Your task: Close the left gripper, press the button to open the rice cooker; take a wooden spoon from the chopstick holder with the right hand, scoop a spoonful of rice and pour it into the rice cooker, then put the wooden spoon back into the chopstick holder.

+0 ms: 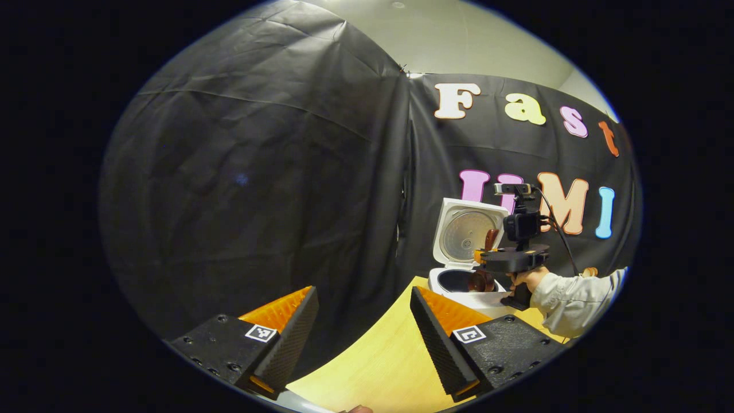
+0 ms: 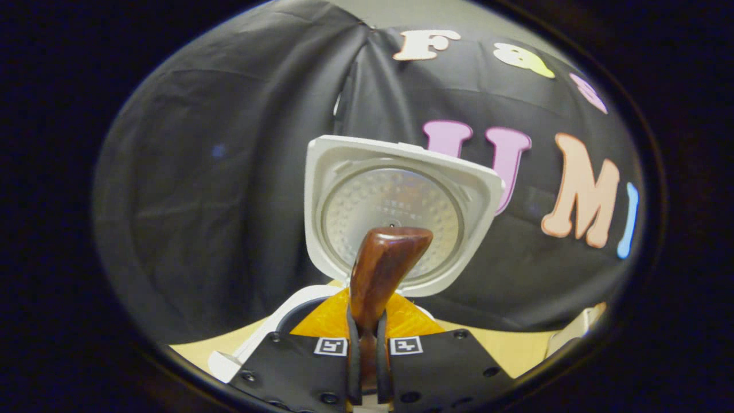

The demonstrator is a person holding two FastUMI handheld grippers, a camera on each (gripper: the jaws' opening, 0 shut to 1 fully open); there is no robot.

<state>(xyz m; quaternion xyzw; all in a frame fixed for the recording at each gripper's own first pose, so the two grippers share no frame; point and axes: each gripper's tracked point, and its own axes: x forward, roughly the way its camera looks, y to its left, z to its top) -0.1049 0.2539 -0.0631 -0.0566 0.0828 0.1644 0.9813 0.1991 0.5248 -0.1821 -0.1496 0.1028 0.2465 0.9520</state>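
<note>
My right gripper (image 2: pixel 367 338) clamps the wooden spoon (image 2: pixel 381 269) over the open rice cooker (image 1: pixel 467 281) (left gripper (image 1: pixel 364 330) jaws apart, idle); tilting carelessly could scatter rice onto the tabletop (image 1: pixel 384 361).

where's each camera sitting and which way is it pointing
left gripper view: rides the open left gripper, back over the table, facing the rice cooker; own fingers, plus the hand holding the right gripper.
right gripper view: rides the right gripper, shut on the wooden spoon, facing the raised lid.
shared: cooker, lid, spoon.
</note>
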